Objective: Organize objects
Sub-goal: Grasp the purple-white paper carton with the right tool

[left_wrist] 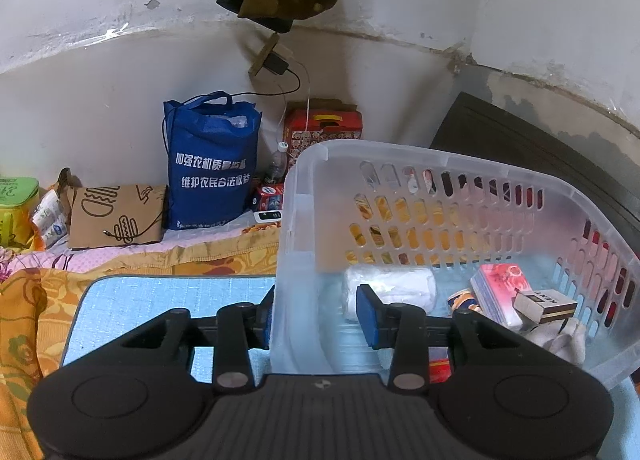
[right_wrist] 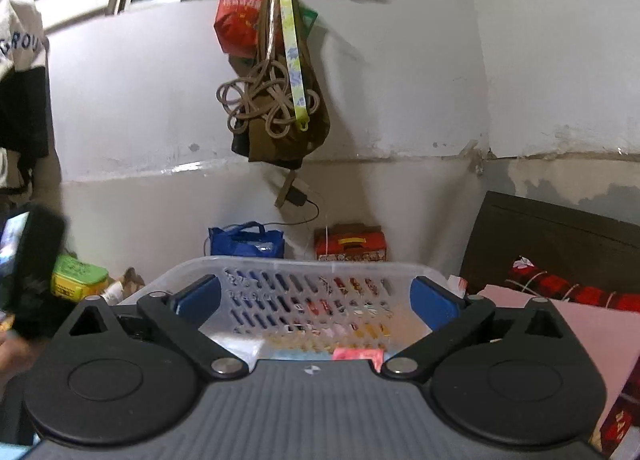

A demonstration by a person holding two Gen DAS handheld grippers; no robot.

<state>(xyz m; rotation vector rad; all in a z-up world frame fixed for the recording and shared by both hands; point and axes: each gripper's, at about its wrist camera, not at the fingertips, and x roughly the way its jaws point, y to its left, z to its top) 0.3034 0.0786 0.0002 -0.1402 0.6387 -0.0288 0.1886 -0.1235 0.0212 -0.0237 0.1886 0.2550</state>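
Basket (left_wrist: 460,168) of translucent plastic, standing on a pale blue mat (left_wrist: 160,300) spread over a flowered bedcover, far wall behind. Left gripper (left_wrist: 316,312) straddling the basket's near-left wall, one blue pad (left_wrist: 266,320) outside and the other inside, jaws spread a little wider than the wall and not visibly pressing on it. Inside, left to right: white wrapped roll (left_wrist: 390,288) just beyond the inner pad, small printed tin (left_wrist: 464,300), pink tissue pack (left_wrist: 500,292), Kent carton (left_wrist: 546,306) leaning on the pack, pale cloth (left_wrist: 564,340) at the near right. Right gripper (right_wrist: 316,298) held above and nearer, jaws wide apart and empty, looking down the basket's length toward its slotted far wall.

Coming move judged to turn on that left wall lying between the left pads; left hand plainly the nearer of the two for closing on it or steadying the basket. Basket's near rim cut off by both gripper bodies; red item below the left gripper's right linkage too hidden to name; blurred dark object at far left of the right view unidentifiable.
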